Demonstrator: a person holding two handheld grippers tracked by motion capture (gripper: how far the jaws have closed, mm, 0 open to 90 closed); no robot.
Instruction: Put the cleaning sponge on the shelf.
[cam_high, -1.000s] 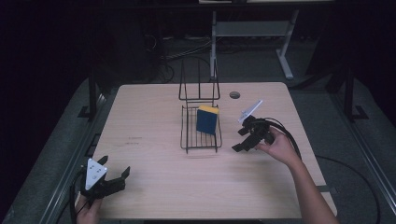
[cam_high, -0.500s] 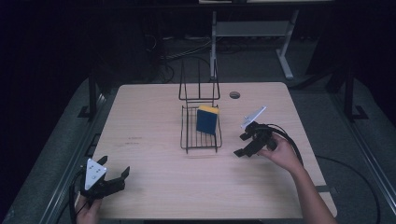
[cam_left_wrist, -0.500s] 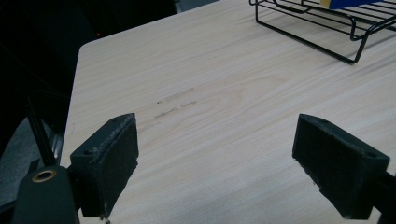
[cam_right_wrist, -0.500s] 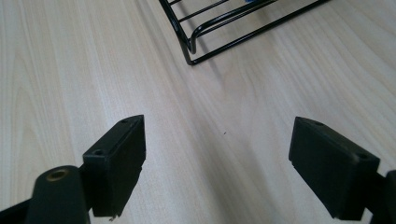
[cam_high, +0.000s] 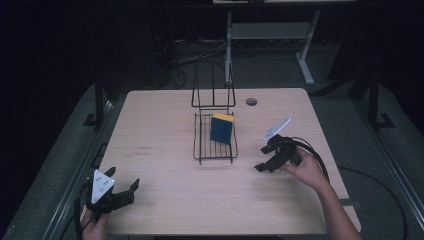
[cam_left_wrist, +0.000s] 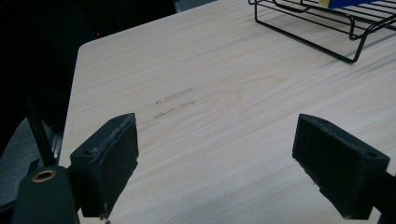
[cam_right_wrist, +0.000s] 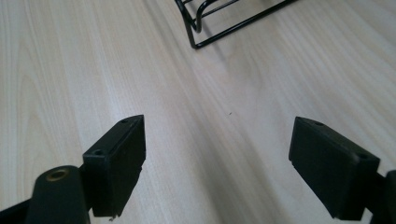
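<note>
My right tongs (cam_high: 266, 158) released, empty, just right of black wire rack (cam_high: 215, 146) holding blue-and-yellow sponge (cam_high: 221, 128) mid-tabletop. Retreat low toward right edge, avoid snagging rack. Left tongs (cam_high: 122, 192) released at near-left corner.

Black tongs (cam_high: 266, 159) with blocky padded jaws, grey three-cornered top plates, brass-ringed holes and trailing black cables.

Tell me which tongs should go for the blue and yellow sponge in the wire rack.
Right. The right tongs sit open just beside the black wire rack holding the blue and yellow sponge; the left tongs wait open at the table's near left corner, farther off.
</note>
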